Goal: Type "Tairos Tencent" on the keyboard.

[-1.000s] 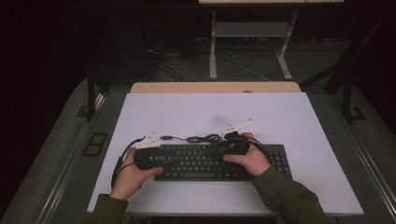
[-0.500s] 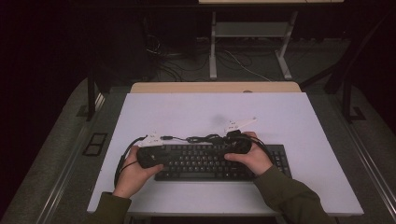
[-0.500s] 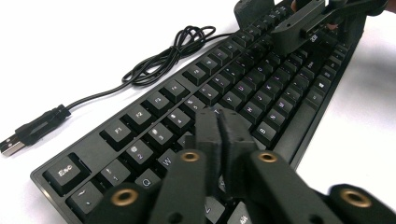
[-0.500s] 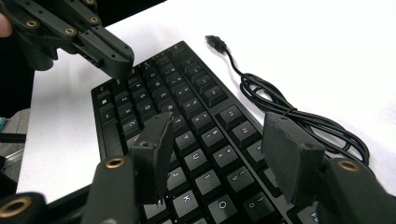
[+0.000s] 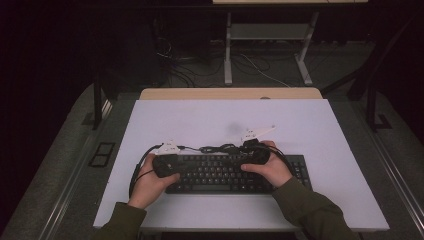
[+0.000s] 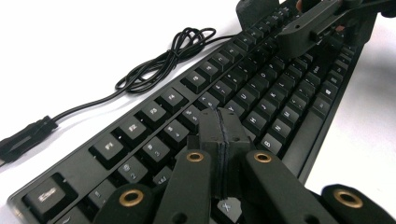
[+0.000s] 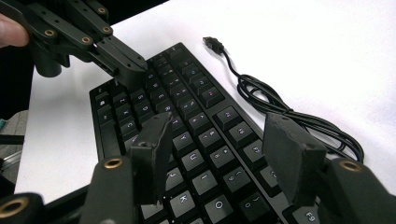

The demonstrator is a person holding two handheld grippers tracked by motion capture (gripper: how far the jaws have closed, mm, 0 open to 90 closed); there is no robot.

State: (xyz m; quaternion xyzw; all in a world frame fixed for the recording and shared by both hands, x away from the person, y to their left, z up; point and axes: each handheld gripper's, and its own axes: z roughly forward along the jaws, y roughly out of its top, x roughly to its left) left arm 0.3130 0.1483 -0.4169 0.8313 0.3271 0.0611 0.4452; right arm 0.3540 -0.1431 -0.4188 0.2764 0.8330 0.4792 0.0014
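Pressing keys looks like the step in hand: the left hand-held gripper [image 6: 223, 135], jaws fully together with nothing between them, points its tip down at the left half of the flat black plastic keyboard [image 5: 235, 172], which lies near the front edge of the white bench [image 5: 210, 120]. The right hand-held gripper [image 7: 224, 154] hovers over the right half, jaws spread wide and empty. Next, I judge, comes a short, straight dab onto one key, clear of its neighbours
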